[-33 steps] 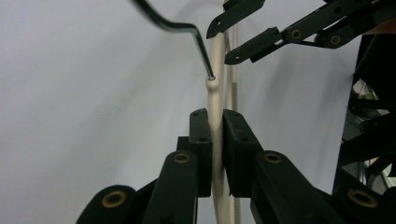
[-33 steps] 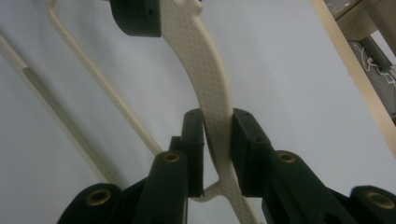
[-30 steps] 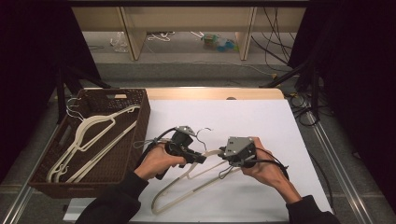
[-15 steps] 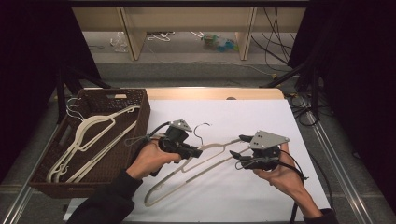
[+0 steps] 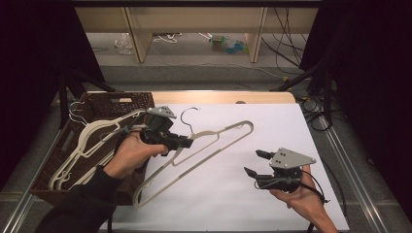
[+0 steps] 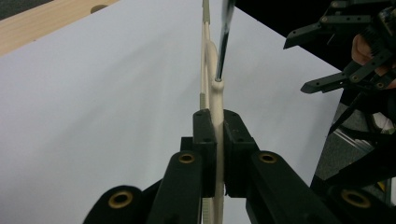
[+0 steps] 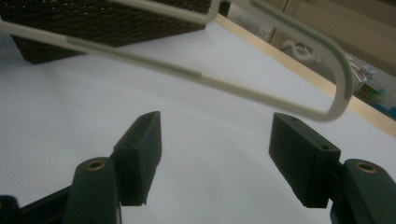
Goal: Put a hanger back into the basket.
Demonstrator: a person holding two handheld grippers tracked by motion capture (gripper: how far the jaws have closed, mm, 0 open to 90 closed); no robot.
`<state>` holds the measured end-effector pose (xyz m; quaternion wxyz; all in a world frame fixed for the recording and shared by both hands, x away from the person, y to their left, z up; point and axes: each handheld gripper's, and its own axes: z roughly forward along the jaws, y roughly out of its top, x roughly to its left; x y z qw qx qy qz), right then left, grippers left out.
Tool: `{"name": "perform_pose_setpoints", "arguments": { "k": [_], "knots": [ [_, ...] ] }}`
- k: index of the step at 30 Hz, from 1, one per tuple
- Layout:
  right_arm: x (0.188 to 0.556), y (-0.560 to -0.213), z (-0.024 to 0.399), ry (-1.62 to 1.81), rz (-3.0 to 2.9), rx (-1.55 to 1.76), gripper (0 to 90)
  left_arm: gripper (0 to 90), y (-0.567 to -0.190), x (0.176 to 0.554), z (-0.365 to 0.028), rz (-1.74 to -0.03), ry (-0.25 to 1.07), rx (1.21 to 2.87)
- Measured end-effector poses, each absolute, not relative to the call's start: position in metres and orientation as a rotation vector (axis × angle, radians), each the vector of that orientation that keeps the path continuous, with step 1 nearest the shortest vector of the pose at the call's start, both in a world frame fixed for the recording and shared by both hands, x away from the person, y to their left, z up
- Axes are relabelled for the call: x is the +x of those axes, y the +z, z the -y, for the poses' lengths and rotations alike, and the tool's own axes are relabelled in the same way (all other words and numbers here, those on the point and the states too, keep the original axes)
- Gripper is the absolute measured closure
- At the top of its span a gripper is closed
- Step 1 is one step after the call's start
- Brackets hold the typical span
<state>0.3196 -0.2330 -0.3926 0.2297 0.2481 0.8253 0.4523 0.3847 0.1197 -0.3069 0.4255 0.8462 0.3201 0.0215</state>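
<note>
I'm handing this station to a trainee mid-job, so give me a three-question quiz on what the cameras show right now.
1. True or false: the left tool is clamped on the cream hanger near its metal hook.
2. The right tool is: A) gripping the hanger's far end, B) open and holding nothing, C) inside the basket.
3. What lies in the brown wicker basket at the table's left?

Key
1. True: its jaws pinch the hanger's neck just below the hook.
2. B: its jaws have just been opening, nothing between them, and it sits apart from the hanger.
3. More cream hangers.
</note>
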Motion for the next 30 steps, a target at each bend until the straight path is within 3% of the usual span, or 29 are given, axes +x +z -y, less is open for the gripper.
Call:
{"name": "perform_pose_setpoints", "arguments": {
  "k": [8, 16, 30],
  "knots": [
    [0.316, -0.405, 0.237, 1.242, -2.299, 0.713, 34.3, 85.5, -0.262, 0.381, -0.147, -0.809, 0.120, 2.082],
    [0.315, -0.407, 0.236, 1.228, -2.334, 0.710, 34.3, 85.5, -0.229, 0.375, -0.206, -0.875, 0.215, 1.998],
    [0.317, -0.411, 0.232, 1.219, -2.356, 0.699, 34.3, 85.5, -0.230, 0.378, -0.311, -1.023, 0.386, 1.897]
  ]
}}
